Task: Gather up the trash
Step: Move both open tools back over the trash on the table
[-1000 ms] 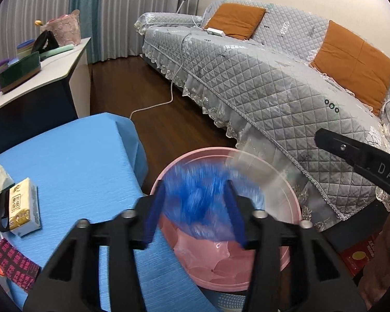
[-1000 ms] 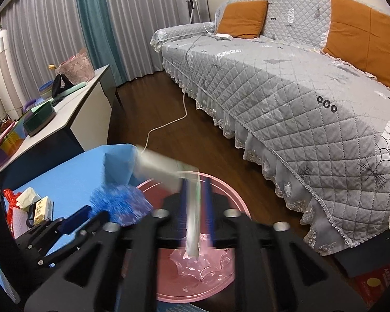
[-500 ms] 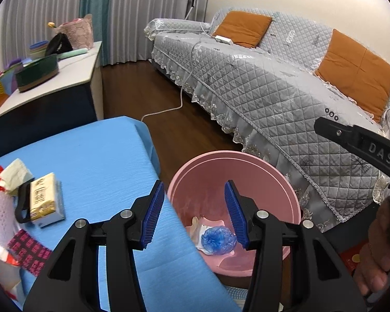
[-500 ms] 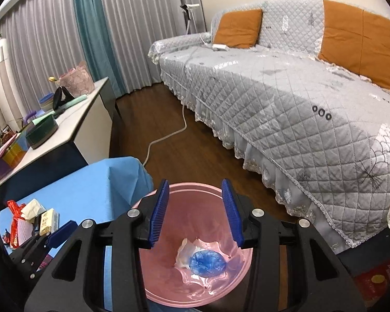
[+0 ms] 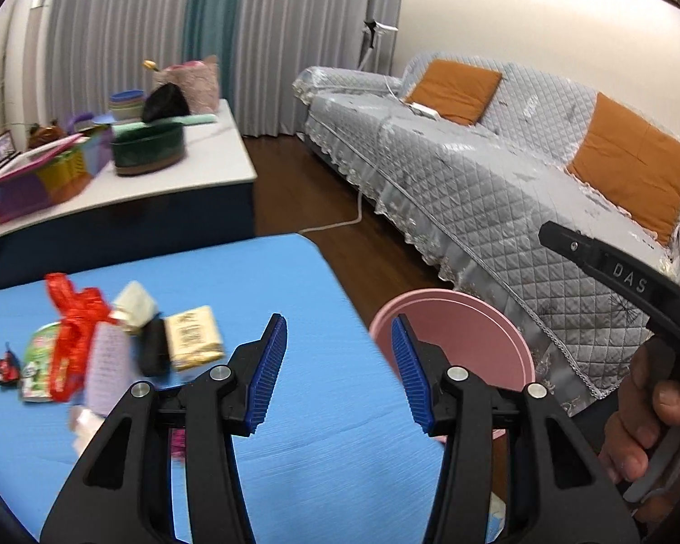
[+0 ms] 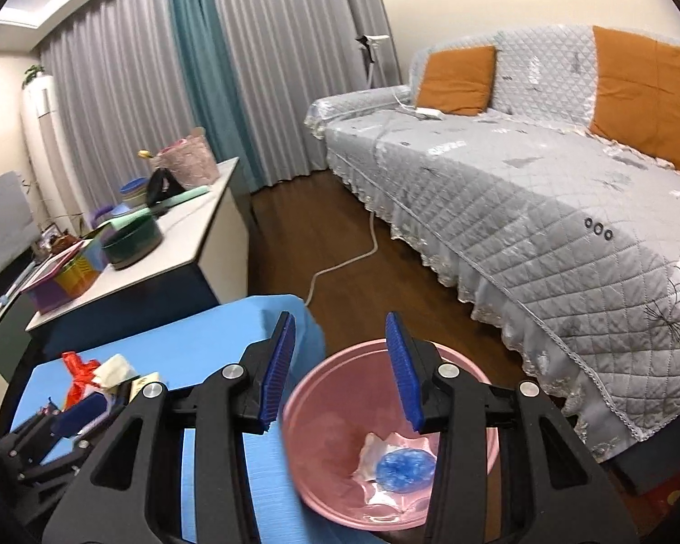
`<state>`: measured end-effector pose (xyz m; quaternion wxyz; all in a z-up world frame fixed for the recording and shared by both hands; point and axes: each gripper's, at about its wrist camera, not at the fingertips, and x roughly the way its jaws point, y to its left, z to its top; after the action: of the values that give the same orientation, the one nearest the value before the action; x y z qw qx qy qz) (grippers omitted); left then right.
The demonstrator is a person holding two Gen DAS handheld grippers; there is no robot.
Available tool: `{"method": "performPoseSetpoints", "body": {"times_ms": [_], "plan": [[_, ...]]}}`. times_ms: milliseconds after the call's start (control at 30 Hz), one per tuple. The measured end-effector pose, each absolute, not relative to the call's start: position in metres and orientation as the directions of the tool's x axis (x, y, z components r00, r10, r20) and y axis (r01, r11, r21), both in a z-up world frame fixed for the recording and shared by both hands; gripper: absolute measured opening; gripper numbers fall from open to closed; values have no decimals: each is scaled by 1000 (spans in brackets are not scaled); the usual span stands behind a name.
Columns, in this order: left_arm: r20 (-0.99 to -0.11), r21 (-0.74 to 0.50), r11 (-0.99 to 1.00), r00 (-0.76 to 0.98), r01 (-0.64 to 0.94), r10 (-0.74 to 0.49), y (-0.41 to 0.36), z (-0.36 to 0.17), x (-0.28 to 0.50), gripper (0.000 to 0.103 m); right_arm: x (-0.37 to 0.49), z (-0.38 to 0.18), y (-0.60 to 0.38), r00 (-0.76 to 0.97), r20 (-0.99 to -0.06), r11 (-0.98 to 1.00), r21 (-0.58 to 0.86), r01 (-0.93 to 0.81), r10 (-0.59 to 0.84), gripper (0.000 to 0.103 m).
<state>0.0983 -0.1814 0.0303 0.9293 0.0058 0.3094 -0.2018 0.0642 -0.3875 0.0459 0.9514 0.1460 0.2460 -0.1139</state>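
Left gripper [image 5: 339, 374] wide open and empty above the blue table [image 5: 272, 281], right gripper [image 6: 340, 371] wide open and empty over the pink bin [image 6: 335, 390], blue crumpled wrapper [image 6: 403, 469] lying inside, remaining trash pile [image 5: 113, 340] on the table

even indoor light — fisheye-warped edges, motion-blurred table clutter [image 5: 113, 344]

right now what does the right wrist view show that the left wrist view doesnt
Only the right wrist view looks into the pink bin, showing a blue wad on clear plastic at the bottom. Only the left wrist view shows the table trash clearly: red wrapper, tissue pack. Both show the blue table, sofa and open grippers.
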Motion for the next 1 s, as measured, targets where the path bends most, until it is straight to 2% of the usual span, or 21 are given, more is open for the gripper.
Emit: {"method": "performPoseSetpoints", "body": {"times_ms": [133, 633, 1000], "plan": [[-563, -114, 930, 748, 351, -352, -154, 40, 95, 48, 64, 48, -365, 863, -494, 941, 230, 247, -106, 47], [-528, -99, 973, 817, 211, -231, -34, 54, 110, 48, 79, 47, -285, 861, -508, 969, 216, 119, 8, 47], [-572, -171, 984, 807, 54, -144, 25, 10, 134, 48, 108, 15, -233, 828, -555, 985, 170, 16, 82, 47]]}}
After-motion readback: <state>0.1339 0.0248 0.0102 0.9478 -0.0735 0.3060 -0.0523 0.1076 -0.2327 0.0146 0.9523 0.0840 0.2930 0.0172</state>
